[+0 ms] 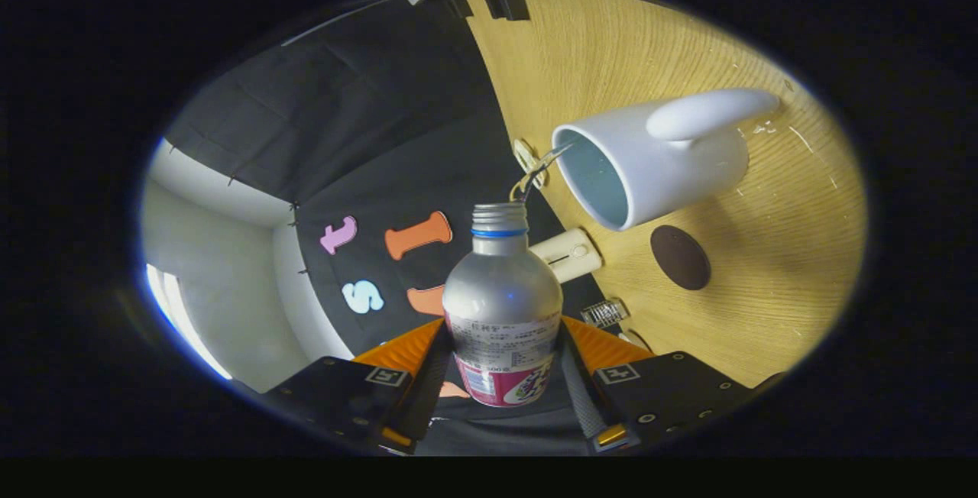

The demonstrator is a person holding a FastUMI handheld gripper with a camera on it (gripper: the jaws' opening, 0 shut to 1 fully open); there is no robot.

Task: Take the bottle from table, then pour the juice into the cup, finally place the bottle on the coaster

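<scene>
Gripper [504, 360]: hand-held, two-finger; jaws closed to the width of a bottle body, one finger pressing on each side of it. The whole view is rolled, so the table stands like a wall on one side of the fingers.

Bottle [502, 307]: silver metal, with a printed label and a pink band at its base; clamped between the fingers, neck pointing ahead of them. Cap off, threaded mouth open, blue ring below the thread.

Liquid [544, 163]: a thin clear stream leaves the bottle mouth and reaches the cup's rim.

Cup [649, 158]: white mug with a pale blue inside and a handle, standing on the table just beyond the bottle mouth, opening turned toward it.

Coaster [680, 257]: dark brown, round, flat on the table just beside the cup, bare.

Table [772, 269]: light wood grain.

Small white device [569, 253]: lies at the table edge, just past the bottle's shoulder.
</scene>
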